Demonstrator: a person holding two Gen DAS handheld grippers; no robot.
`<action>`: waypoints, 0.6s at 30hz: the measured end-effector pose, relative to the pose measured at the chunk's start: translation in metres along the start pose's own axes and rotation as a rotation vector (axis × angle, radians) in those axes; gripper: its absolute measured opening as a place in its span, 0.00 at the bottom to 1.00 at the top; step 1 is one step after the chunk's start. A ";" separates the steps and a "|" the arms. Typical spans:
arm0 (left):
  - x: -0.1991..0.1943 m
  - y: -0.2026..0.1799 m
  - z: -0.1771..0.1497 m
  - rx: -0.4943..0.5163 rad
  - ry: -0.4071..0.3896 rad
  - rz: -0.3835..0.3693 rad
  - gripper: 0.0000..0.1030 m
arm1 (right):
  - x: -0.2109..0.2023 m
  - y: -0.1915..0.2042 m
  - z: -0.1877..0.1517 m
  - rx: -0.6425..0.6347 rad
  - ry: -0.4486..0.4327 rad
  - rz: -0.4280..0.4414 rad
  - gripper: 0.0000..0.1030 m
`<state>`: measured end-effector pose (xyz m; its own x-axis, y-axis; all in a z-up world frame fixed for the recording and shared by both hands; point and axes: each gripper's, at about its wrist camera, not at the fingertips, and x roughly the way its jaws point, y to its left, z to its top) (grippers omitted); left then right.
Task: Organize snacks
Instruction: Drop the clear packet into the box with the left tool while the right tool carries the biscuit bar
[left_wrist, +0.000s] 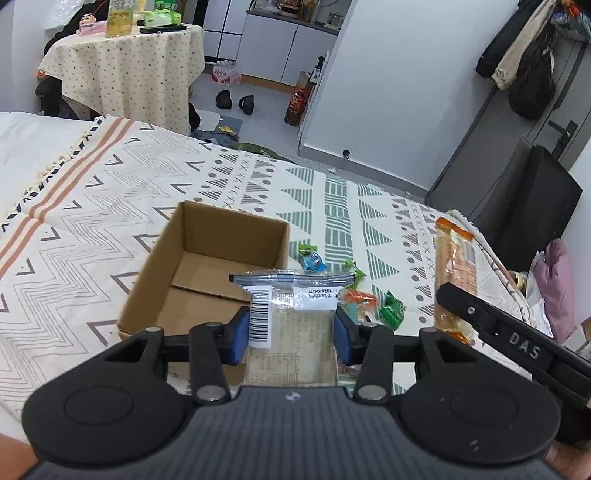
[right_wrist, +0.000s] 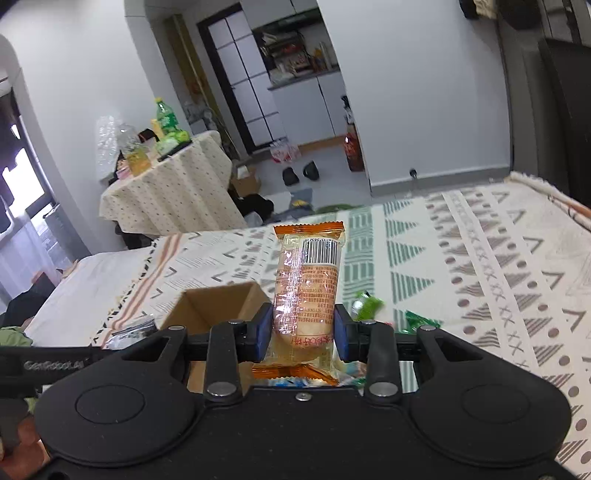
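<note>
The left gripper (left_wrist: 291, 332) clamped a clear packet (left_wrist: 291, 306); the right gripper (right_wrist: 301, 332) clamped an orange packet (right_wrist: 308, 280). The box (left_wrist: 207, 273) lay ahead-left — best carry each above its floor, then release low.

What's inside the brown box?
The cardboard box looks empty: only its bottom flaps show. The near corner hides behind the left tool and its clear snack packet.

I count one box (left_wrist: 207, 273) at my ten o'clock. Two packets are in my grip: one clear (left_wrist: 291, 317), one orange (right_wrist: 306, 288). About five small candies (left_wrist: 391, 308) lie at one o'clock.
</note>
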<state>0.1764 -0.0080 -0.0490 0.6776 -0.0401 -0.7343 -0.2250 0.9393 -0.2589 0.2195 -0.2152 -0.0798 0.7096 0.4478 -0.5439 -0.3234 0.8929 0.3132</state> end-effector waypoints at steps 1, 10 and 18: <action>-0.002 0.005 0.002 -0.003 -0.002 -0.002 0.44 | -0.001 0.005 0.001 -0.007 -0.007 -0.002 0.33; -0.008 0.046 0.019 -0.033 -0.026 0.006 0.44 | 0.008 0.041 0.007 -0.045 -0.047 0.005 0.33; 0.003 0.085 0.039 -0.077 -0.037 -0.002 0.44 | 0.034 0.077 0.000 -0.096 -0.017 0.022 0.33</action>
<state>0.1868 0.0850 -0.0490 0.7029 -0.0280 -0.7108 -0.2757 0.9104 -0.3085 0.2187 -0.1312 -0.0748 0.7116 0.4676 -0.5244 -0.3970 0.8834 0.2489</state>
